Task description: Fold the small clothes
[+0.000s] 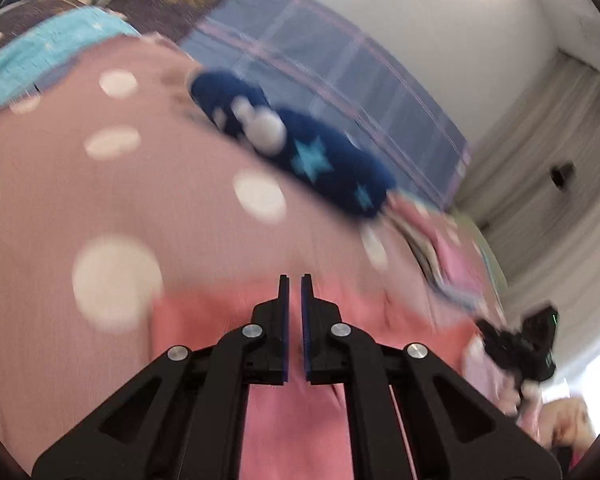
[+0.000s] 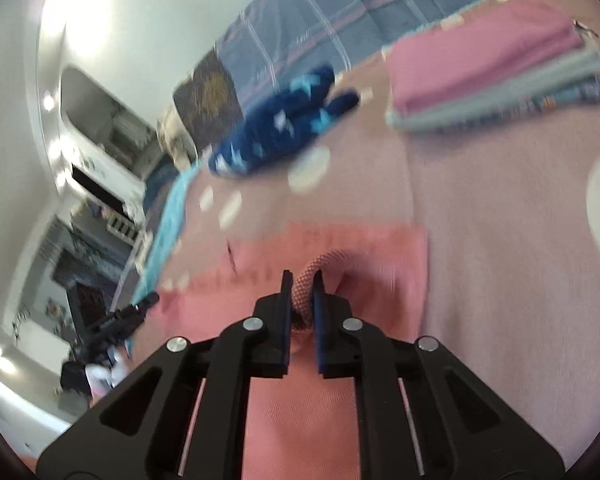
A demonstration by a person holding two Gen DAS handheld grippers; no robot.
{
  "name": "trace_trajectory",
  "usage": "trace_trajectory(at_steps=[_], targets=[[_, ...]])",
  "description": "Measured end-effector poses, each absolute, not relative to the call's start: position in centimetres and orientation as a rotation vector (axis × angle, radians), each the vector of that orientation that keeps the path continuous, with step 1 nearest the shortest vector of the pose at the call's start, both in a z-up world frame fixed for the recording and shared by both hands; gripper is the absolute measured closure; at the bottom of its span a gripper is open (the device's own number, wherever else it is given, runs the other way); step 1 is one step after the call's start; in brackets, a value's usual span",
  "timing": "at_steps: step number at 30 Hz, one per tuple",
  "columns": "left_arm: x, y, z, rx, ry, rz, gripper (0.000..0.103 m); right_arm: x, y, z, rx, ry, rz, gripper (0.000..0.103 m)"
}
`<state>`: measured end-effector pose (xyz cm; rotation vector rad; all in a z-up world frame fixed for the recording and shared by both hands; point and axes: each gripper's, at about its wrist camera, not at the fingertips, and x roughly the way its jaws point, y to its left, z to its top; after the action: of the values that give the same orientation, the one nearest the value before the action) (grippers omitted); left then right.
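Right gripper (image 2: 302, 280): jaws nearly together, clamped on a ribbed, knit-textured edge of the coral garment (image 2: 312, 400). That edge bulges up as a rounded loop between the blue pads. The rest of the garment is smooth woven fabric running from under the claw forward, with a squarish flat panel just ahead of the tips.

Left gripper (image 1: 295, 282): jaws close together, a thin slit showing between the blue pads. Coral fabric (image 1: 296, 420) lies directly under and behind the tips. Blur hides whether any cloth is pinched there; cannot confirm a hold from its own view.

Both claws point forward and downward at the bed, black linkage arms with silver pins filling the lower frame.

Underneath: dusty-pink bedspread (image 2: 500, 280), matte, with large white dots. Ahead of the right claw and to its left, a fuzzy navy item with light-blue stars (image 2: 284, 128); its exact shape is smeared. Ahead and to the right, a flat folded stack (image 2: 492, 68), pink on top, grey-green and patterned layers below. Beyond that, a blue plaid blanket (image 2: 340, 12).

Heavy motion blur in both views. In the left view the other gripper (image 1: 520, 344) shows only as a dark smear at the right edge, with part of a hand (image 1: 568, 420) cut off by the frame.
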<state>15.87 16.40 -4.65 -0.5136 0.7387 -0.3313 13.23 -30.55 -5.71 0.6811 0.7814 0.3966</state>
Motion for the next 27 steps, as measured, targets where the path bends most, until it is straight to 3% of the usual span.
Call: trace_trajectory(at_steps=[4,7,9,15,16,17,19,22,27], targets=[[18.2,17.2,-5.6,-0.5,0.77,-0.21,0.094,16.4,-32.6,-7.1,0.757,0.828,0.254,0.074],[16.7,17.1,-5.8,-0.45,0.765,-0.259,0.075,15.7,-32.4,-7.3,0.677,0.84,0.275,0.065],[15.5,17.1,-5.9,-0.407,0.775,-0.294,0.07,15.2,-32.3,-7.5,0.601,0.846,0.264,0.064],[8.8,13.9,-4.4,-0.061,0.759,-0.404,0.067,13.9,-30.0,-6.9,0.302,0.869,0.261,0.061],[7.8,13.0,-4.3,0.009,0.753,-0.414,0.061,13.8,-29.1,-6.8,0.219,0.867,0.255,0.056],[6.7,11.8,-4.5,0.11,0.742,-0.41,0.047,13.6,-27.7,-6.7,0.113,0.865,0.248,0.052],[5.6,10.3,-5.2,0.248,0.729,-0.364,0.036,13.5,-25.8,-6.9,-0.025,0.866,0.228,0.042],[4.8,8.2,-7.0,0.394,0.74,-0.355,0.036,14.4,-24.1,-7.9,-0.128,0.874,0.193,0.039],[7.6,5.4,-9.7,0.656,0.698,-0.173,0.034,15.8,-24.7,-9.0,-0.054,0.881,0.174,0.039]])
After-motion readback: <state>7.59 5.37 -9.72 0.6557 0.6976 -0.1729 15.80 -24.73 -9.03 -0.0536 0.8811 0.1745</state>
